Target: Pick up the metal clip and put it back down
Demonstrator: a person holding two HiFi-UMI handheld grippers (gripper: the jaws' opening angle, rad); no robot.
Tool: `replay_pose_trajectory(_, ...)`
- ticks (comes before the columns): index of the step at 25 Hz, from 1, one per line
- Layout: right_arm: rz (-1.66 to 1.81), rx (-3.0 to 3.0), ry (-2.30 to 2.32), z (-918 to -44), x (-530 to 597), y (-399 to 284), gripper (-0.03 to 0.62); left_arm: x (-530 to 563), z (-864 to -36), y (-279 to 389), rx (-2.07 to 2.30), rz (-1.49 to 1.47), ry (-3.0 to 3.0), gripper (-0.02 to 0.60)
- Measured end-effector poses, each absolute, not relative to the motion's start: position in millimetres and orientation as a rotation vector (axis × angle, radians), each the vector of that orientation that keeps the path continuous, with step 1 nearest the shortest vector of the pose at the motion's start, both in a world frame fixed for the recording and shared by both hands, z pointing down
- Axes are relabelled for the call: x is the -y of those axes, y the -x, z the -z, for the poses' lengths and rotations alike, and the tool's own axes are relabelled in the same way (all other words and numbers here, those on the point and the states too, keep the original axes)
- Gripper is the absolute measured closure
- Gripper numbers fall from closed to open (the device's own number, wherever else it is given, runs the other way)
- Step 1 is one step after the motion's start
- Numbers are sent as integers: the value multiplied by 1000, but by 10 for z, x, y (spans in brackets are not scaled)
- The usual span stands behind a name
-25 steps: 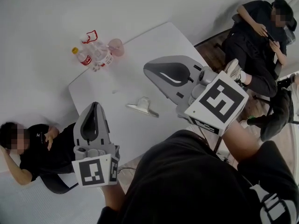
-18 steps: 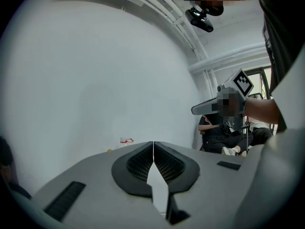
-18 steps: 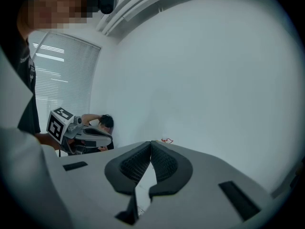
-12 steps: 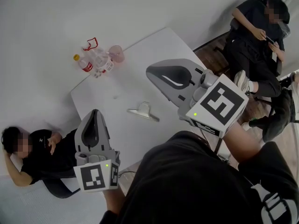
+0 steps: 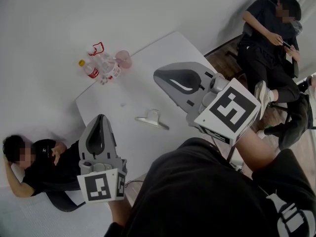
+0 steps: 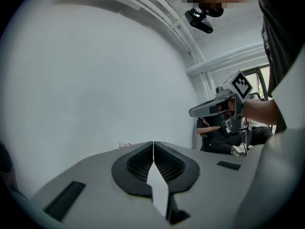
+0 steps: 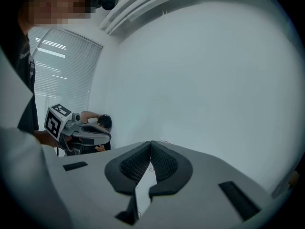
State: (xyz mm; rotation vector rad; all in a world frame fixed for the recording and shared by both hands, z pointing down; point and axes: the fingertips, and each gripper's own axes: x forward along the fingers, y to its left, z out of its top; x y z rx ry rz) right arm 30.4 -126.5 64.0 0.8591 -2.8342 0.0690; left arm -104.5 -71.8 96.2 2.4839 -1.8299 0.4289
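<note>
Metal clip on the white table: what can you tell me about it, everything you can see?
The metal clip looks like pale silvery metal. It has a wide, flat mouth that tapers to a point toward the head view's right, and a raised handle on top. It lies flat on the white table, touched only by the table under it. The left claw and the right claw are both apart from it. Finer detail is too small to tell.

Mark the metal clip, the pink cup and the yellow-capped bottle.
metal clip [image 5: 151, 120], head view, middle of its body.
pink cup [image 5: 123, 59], head view, its side wall.
yellow-capped bottle [image 5: 89, 70], head view, its red label.
</note>
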Motion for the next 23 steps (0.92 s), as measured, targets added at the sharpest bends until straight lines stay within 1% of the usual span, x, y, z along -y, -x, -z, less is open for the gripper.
replay_pose_trajectory(16,-37,2828,-852,-648,1248,-319,574,700,-931,1034,1832,-421,-2496,558)
replay_pose_trajectory(23,-43,2819,-848,-697,1392,-259,574,856,-963,1058,1814,-423,-2506,558)
